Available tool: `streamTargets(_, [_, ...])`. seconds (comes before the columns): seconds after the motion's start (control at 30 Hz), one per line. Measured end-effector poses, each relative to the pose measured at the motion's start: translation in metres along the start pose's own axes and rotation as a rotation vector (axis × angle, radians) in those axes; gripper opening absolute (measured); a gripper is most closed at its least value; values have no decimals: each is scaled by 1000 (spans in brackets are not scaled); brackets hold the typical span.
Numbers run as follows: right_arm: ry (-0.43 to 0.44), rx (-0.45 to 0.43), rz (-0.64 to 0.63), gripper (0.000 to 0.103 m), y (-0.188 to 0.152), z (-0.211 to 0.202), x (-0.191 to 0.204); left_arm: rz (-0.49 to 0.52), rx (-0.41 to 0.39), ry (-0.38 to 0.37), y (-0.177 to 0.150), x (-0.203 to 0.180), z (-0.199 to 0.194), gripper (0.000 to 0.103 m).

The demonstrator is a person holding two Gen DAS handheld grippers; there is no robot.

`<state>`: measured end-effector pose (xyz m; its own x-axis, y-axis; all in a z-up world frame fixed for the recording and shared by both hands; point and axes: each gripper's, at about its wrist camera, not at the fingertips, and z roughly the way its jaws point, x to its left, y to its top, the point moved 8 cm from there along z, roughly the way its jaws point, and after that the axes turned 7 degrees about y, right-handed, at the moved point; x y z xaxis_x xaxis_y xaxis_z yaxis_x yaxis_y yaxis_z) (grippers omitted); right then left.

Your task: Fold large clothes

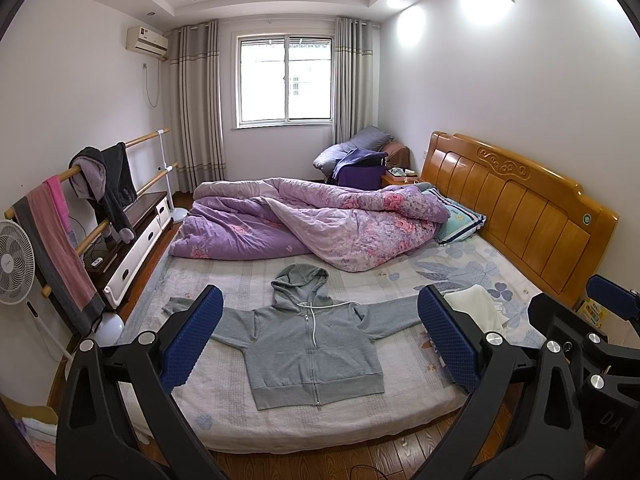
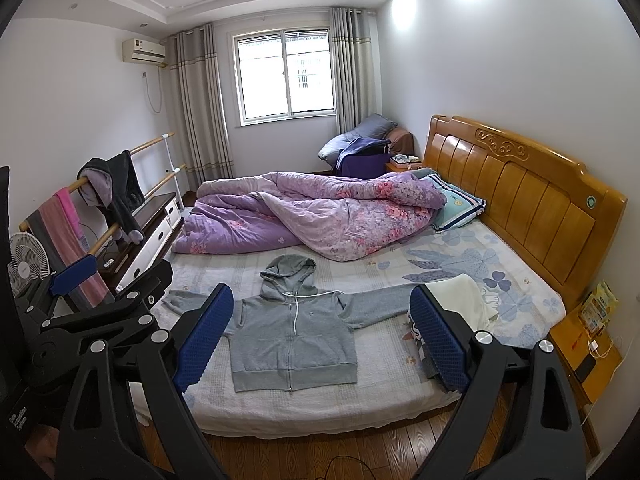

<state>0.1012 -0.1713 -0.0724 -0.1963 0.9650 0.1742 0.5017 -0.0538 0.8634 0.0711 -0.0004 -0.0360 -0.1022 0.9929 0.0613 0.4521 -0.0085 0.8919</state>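
Observation:
A grey zip hoodie (image 1: 308, 344) lies flat and face up on the bed (image 1: 400, 412), sleeves spread left and right, hood toward the far side; it also shows in the right wrist view (image 2: 288, 340). My left gripper (image 1: 320, 340) is open and empty, held above the floor before the bed's near edge, well short of the hoodie. My right gripper (image 2: 320, 336) is open and empty too, beside the left one. The right gripper's finger shows at the right edge of the left wrist view (image 1: 612, 296); the left gripper's finger shows at the left of the right wrist view (image 2: 76, 276).
A purple floral quilt (image 1: 312, 224) is bunched across the far half of the bed. A folded white cloth (image 1: 476, 308) lies at the hoodie's right sleeve. A wooden headboard (image 1: 520, 204) is at right, a clothes rail (image 1: 92, 184) and fan (image 1: 14, 268) at left, a nightstand (image 2: 588, 344) at right.

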Motion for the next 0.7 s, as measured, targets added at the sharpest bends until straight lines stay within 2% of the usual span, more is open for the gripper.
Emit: streamTargets(0.7, [0, 3, 0, 87, 0, -3, -1, -1, 1, 0, 0, 0, 0, 98])
